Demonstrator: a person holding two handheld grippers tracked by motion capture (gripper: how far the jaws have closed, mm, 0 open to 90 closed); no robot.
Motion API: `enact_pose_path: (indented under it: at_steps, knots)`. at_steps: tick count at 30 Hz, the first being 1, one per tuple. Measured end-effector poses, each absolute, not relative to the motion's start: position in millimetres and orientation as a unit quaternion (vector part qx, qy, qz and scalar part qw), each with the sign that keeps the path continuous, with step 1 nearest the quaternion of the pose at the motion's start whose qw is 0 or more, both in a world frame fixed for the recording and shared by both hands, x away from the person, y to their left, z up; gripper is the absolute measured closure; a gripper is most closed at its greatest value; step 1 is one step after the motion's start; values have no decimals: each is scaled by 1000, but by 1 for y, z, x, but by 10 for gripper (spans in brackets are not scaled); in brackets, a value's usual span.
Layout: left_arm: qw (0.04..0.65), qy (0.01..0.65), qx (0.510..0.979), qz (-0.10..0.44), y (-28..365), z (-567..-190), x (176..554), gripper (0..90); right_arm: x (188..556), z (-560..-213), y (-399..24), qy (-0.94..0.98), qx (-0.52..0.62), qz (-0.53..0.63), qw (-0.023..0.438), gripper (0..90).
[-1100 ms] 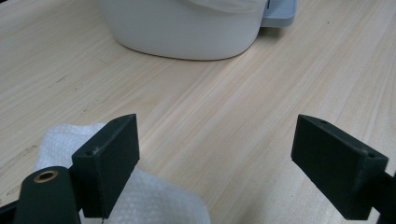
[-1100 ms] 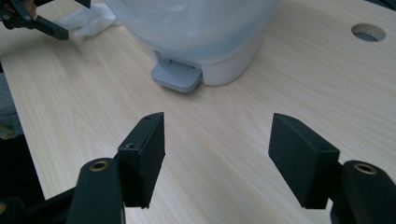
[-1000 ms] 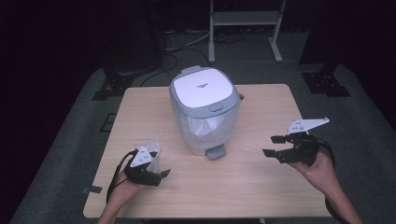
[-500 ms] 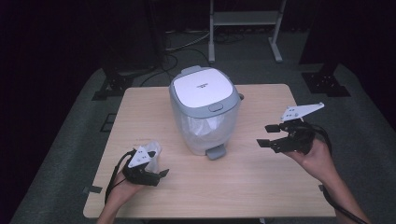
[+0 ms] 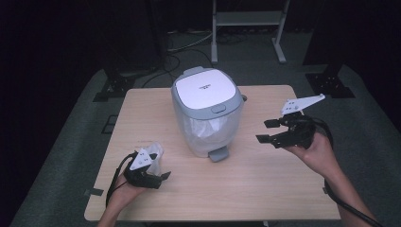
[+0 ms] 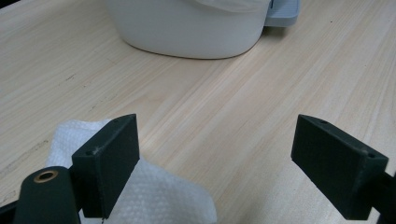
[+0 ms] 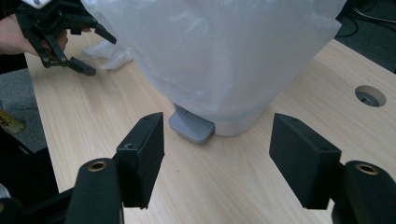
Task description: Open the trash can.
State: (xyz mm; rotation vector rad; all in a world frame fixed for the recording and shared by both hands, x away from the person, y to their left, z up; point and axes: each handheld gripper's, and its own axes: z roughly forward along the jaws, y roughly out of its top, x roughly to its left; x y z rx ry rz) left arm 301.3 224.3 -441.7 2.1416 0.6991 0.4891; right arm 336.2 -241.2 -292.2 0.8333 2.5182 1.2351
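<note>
A grey pedal bin [image 5: 206, 94] with a white lid stands shut at the table's middle, a clear bag lining its translucent body [image 7: 224, 56]. Its pedal [image 5: 218, 153] faces the near edge. My left gripper [image 5: 160, 169] rests low at the front left, open; a crumpled white paper towel [image 5: 153, 150] lies beside it. In the left gripper view the towel [image 6: 159, 196] lies under the left jaw, not between the two, and the gripper [image 6: 229, 154] points at the bin's base. My right gripper [image 5: 267, 131] hovers open to the right of the bin, aimed at the pedal [image 7: 192, 125].
The wooden table [image 5: 265, 189] has bare room in front of the bin and on both sides. A round cable hole [image 7: 370, 95] sits in the top beyond the bin. A metal stand [image 5: 246, 19] and cables lie on the dark floor behind.
My right gripper has moved left toward the bin and risen slightly. The left gripper and the towel have stayed where they were.
</note>
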Motion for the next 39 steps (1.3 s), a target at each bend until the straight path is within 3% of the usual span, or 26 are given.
enact_pose_path:
  at_steps: [39]
  knots:
    - [406,283,847,195,230,-442,301,141,369,-237,-194,864,243,427,107,371]
